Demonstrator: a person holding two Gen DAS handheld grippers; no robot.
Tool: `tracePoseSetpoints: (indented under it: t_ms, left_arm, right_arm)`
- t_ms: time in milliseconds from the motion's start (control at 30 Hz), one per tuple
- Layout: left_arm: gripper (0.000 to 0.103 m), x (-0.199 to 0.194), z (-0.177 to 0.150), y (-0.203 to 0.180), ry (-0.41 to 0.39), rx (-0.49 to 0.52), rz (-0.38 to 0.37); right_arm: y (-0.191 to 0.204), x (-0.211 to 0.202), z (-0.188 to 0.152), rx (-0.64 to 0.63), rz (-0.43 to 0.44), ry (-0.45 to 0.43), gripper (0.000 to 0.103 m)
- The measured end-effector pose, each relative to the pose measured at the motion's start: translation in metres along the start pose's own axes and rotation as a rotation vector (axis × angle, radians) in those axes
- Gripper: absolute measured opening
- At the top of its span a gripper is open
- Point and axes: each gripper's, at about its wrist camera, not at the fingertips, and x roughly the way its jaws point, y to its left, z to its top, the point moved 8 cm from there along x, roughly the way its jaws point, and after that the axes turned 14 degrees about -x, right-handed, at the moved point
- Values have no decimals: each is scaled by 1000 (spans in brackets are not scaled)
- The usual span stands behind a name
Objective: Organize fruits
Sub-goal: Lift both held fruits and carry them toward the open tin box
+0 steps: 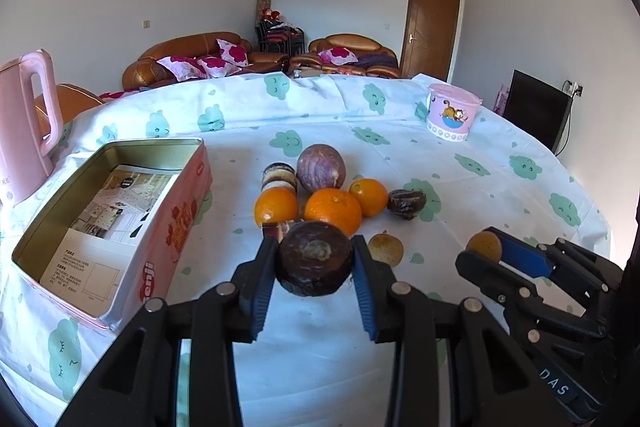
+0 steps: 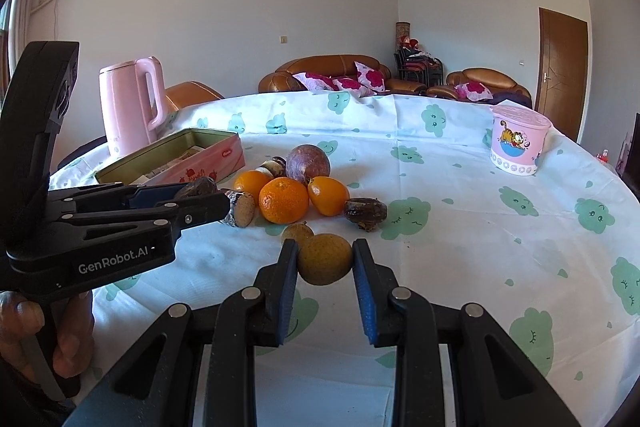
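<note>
My left gripper [image 1: 315,259] is shut on a dark purple-brown fruit [image 1: 315,263], held just above the tablecloth in front of the fruit pile. My right gripper [image 2: 325,259] is shut on a small yellow-brown fruit [image 2: 324,259]; in the left wrist view it shows at the right [image 1: 484,246]. On the cloth lie three oranges [image 1: 333,209], a large purple fruit [image 1: 321,167], a dark wrinkled fruit [image 1: 407,203], a second yellow-brown fruit [image 1: 386,249] and cut purple-and-white pieces [image 1: 279,177]. An open pink tin [image 1: 116,227] with a leaflet inside lies to the left.
A pink kettle [image 1: 24,131] stands at the far left behind the tin. A pink cartoon tub [image 1: 450,111] stands at the far right of the round table [image 1: 500,187]. Sofas, a door and a dark screen lie beyond the table.
</note>
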Motion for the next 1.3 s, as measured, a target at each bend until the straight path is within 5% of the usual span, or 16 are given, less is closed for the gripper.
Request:
tracePoseSetpoints:
  t_ms: [1300]
  left_arm:
    - [38, -35, 14, 5, -212, 25, 65]
  right_arm:
    - [4, -23, 7, -51, -55, -136, 29]
